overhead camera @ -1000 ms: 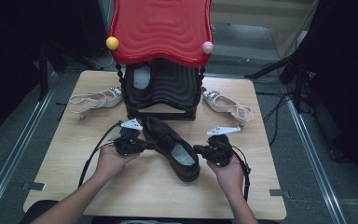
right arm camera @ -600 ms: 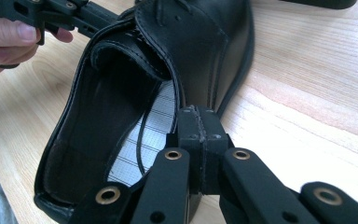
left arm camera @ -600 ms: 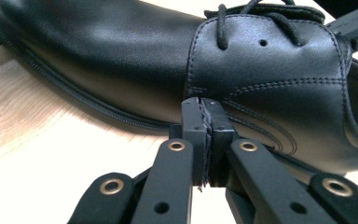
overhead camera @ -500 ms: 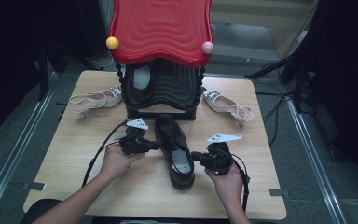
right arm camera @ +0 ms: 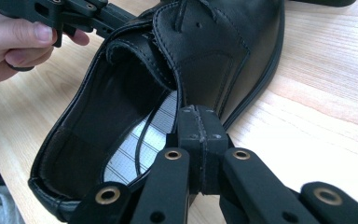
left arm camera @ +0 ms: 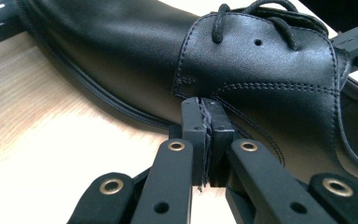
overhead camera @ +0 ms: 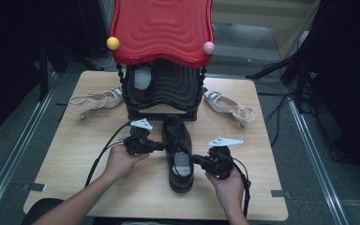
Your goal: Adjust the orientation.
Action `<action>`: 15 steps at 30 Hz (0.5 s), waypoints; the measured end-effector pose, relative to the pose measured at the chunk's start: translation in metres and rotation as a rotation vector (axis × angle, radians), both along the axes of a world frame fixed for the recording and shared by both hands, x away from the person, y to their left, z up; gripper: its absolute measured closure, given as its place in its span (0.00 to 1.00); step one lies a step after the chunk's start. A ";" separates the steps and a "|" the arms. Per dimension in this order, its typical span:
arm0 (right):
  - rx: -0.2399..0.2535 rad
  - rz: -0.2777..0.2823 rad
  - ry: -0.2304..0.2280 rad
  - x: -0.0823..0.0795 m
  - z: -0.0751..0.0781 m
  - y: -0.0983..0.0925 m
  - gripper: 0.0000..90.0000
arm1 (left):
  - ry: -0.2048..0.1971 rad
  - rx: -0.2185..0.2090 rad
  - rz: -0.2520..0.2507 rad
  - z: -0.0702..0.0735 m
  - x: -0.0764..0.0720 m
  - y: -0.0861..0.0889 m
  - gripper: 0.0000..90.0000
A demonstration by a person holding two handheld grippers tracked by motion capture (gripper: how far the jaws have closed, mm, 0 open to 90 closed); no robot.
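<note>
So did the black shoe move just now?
Yes. The black shoe has swung round: before, it lay slanted across the table; now its toe points straight at the black stand under the red roof.

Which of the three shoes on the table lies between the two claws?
The black leather lace-up shoe at the table's middle, toe toward the red-topped rack. The two pale strappy heeled sandals lie farther back, one on each side of the rack.
</note>
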State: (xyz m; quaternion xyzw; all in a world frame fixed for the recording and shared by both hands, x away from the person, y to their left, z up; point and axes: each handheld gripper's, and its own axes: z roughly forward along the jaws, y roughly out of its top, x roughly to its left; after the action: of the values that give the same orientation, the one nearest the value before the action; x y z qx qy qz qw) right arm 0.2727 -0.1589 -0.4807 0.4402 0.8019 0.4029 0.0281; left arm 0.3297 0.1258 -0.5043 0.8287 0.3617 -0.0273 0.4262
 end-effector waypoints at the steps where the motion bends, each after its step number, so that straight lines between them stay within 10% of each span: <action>1: 0.002 -0.003 -0.003 0.001 0.000 0.000 1.00 | 0.002 -0.001 0.001 0.000 0.001 -0.001 1.00; 15: 0.008 -0.025 0.003 0.005 0.006 -0.004 0.97 | 0.022 -0.032 -0.009 0.015 0.004 0.015 0.79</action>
State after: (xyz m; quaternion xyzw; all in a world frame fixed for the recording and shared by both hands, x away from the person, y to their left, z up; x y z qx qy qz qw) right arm 0.2775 -0.1625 -0.4744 0.4509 0.7948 0.4050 0.0300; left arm 0.3340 0.1413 -0.4888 0.8231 0.3621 -0.0445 0.4353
